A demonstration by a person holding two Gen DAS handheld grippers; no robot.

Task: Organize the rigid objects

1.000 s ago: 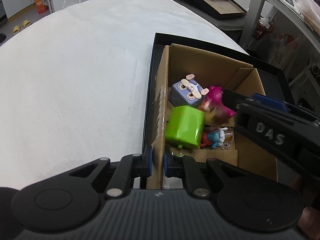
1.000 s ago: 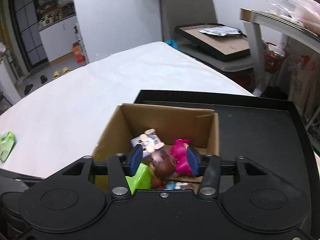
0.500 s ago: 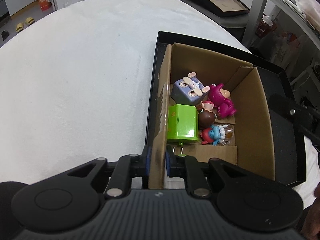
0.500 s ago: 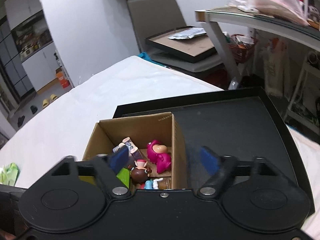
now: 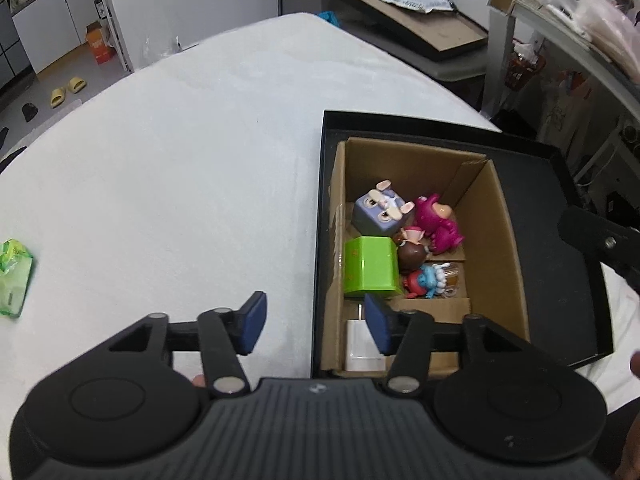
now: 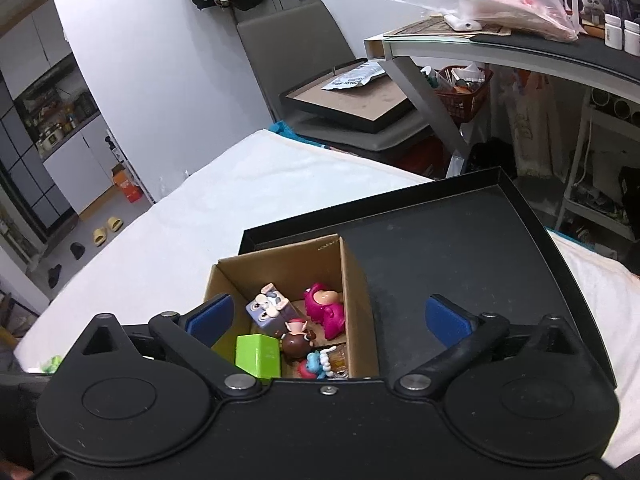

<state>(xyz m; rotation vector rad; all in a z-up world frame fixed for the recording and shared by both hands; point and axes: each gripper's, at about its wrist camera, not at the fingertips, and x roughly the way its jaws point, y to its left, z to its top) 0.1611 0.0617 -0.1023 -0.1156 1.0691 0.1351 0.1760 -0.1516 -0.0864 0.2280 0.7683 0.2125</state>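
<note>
A cardboard box (image 5: 500,236) (image 6: 354,276) stands in the left part of a black tray (image 5: 560,216) (image 6: 460,248) on a white-covered table. Inside lie a purple rabbit cube (image 5: 380,208) (image 6: 269,307), a magenta figure (image 5: 438,226) (image 6: 326,308), a green block (image 5: 370,266) (image 6: 258,356), a brown-headed figure (image 5: 412,250) (image 6: 296,340), a blue-and-red figure (image 5: 424,280) (image 6: 316,365) and a white charger (image 5: 362,340). My left gripper (image 5: 316,328) is open above the box's near left wall, holding nothing. My right gripper (image 6: 326,318) is open wide over the box's right wall, empty.
A green packet (image 5: 14,276) (image 6: 52,363) lies on the white cloth (image 5: 180,160) at the far left. Beyond the table's far end stand a chair holding a framed board (image 6: 352,100) and a cluttered desk (image 6: 520,44). The tray's right half is bare black surface.
My left gripper let go of the box's left wall, opened and drew back. My right gripper released the brown-headed figure into the box, opened wide and lifted away.
</note>
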